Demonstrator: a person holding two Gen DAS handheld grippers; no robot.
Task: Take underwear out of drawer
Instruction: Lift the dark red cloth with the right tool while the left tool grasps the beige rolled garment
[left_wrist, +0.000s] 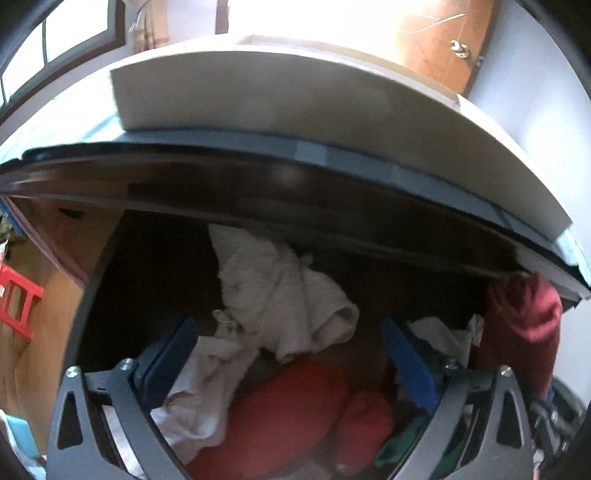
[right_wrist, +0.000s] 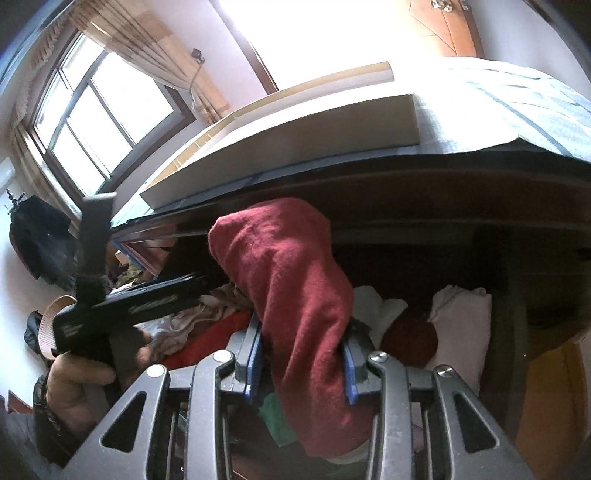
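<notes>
The dark wooden drawer (left_wrist: 99, 295) stands pulled out under the desk top and is filled with crumpled clothes. My right gripper (right_wrist: 304, 332) is shut on a dark red piece of underwear (right_wrist: 295, 288), which is lifted above the pile and sticks up between the blue pads (right_wrist: 255, 354). The left wrist view shows that same dark red underwear (left_wrist: 524, 317) at the drawer's right end. My left gripper (left_wrist: 288, 332) hangs open over the clothes, above a white garment (left_wrist: 280, 295) and a bright red one (left_wrist: 295, 413), with nothing between its fingers (left_wrist: 173, 354).
A flat white box (left_wrist: 251, 99) lies on the desk top, which overhangs the drawer. A green cloth (left_wrist: 399, 446) and more white clothes (right_wrist: 461, 325) fill the drawer. A red stool (left_wrist: 18, 299) stands on the wooden floor to the left. A hand (right_wrist: 74, 384) holds the left gripper's handle.
</notes>
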